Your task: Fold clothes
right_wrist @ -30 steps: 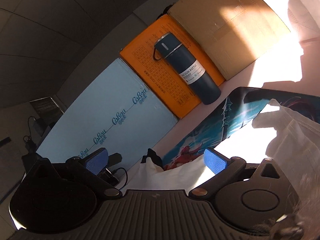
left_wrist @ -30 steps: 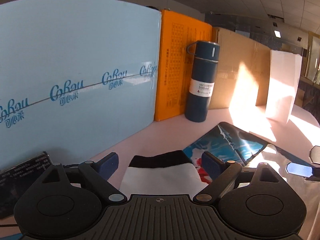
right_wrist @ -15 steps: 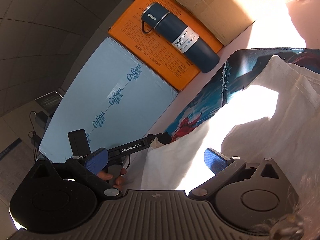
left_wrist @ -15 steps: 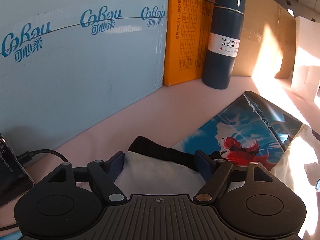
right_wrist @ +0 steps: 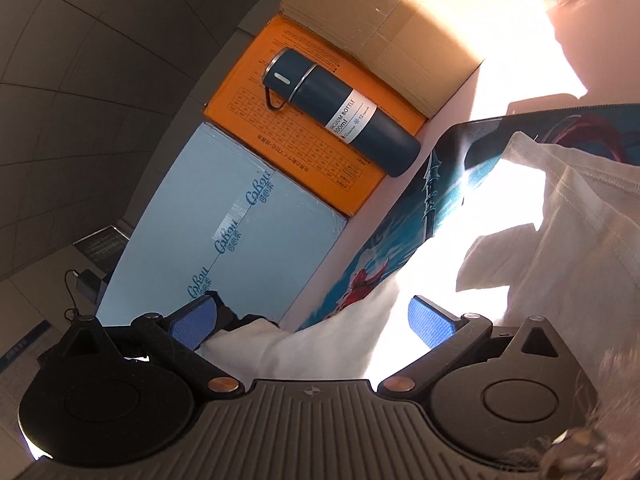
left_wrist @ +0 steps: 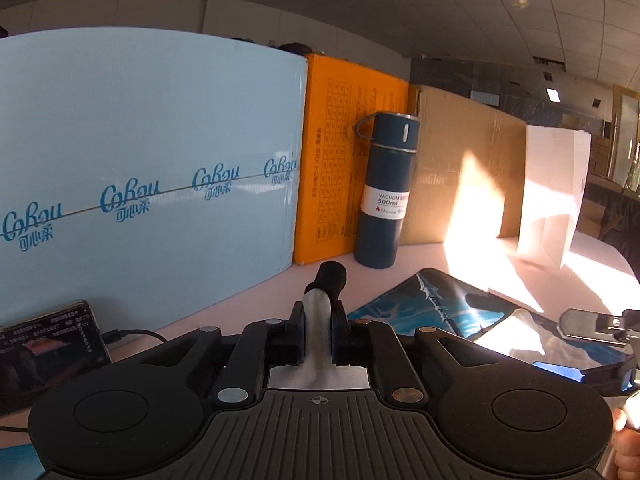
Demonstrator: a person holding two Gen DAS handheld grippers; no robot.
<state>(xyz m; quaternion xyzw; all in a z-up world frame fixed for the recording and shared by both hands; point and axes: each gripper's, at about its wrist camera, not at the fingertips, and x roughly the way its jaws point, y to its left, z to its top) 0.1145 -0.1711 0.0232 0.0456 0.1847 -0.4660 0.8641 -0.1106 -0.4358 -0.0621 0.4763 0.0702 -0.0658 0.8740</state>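
My left gripper (left_wrist: 319, 330) is shut on a bunched fold of the white T-shirt (left_wrist: 317, 312); its black collar trim (left_wrist: 330, 277) sticks up above the jaws, lifted off the table. In the right wrist view the white T-shirt (right_wrist: 520, 264) spreads over the blue printed mat (right_wrist: 404, 236), partly in bright sun. My right gripper (right_wrist: 312, 322) is open just above the shirt's edge, with cloth between and under its blue pads (right_wrist: 430, 320). The other gripper shows at the right edge of the left wrist view (left_wrist: 592, 326).
A dark blue vacuum bottle (left_wrist: 384, 192) stands by an orange box (left_wrist: 344, 160), a light blue box (left_wrist: 140, 168) and a brown cardboard box (left_wrist: 460, 176) along the back. A white paper bag (left_wrist: 554, 192) stands right. A dark device with cable (left_wrist: 48, 344) lies left.
My left gripper has closed on the shirt's collar area and lifted it, tilting up. My right gripper stays open and has shifted along the shirt.
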